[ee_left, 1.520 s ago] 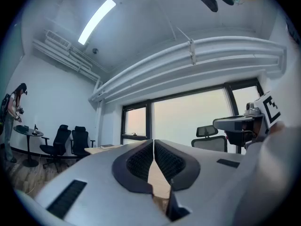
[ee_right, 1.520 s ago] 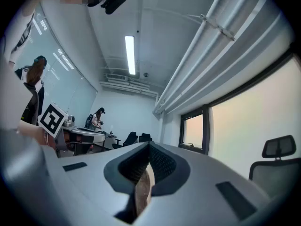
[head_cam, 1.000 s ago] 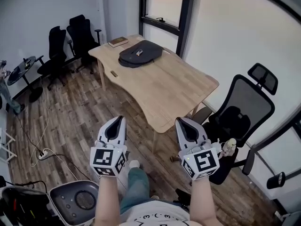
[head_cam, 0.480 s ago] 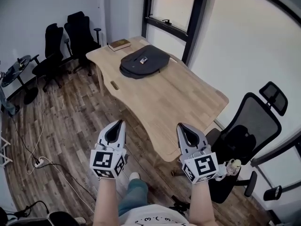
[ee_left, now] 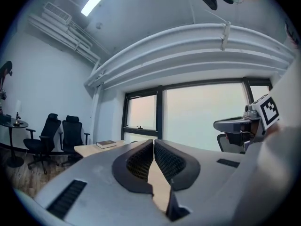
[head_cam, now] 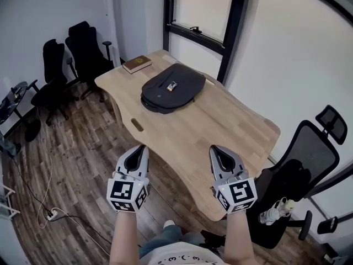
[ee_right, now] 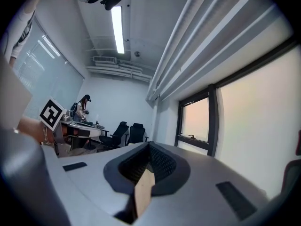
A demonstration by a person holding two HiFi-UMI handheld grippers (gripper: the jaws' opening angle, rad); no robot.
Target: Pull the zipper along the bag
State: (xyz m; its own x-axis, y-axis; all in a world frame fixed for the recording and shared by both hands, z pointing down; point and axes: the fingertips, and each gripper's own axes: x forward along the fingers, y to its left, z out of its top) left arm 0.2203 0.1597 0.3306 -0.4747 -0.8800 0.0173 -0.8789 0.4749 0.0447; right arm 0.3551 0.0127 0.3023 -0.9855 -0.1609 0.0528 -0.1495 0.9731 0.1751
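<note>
Ahead of the fingertips [head_cam: 138, 151], the table [head_cam: 231, 131] is pale matt wood, the bag [head_cam: 172, 87] dark matt cloth. Under the left gripper [head_cam: 141, 147], the floor [head_cam: 77, 159] is darker wood. Its pads [ee_left: 140, 163] are black, ribbed.

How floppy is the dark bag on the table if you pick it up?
Probably floppy: the bag lies flat and slumped on the table, like soft fabric. It looks thin, so likely light. Pushed, it should slide or bunch, not roll.
</note>
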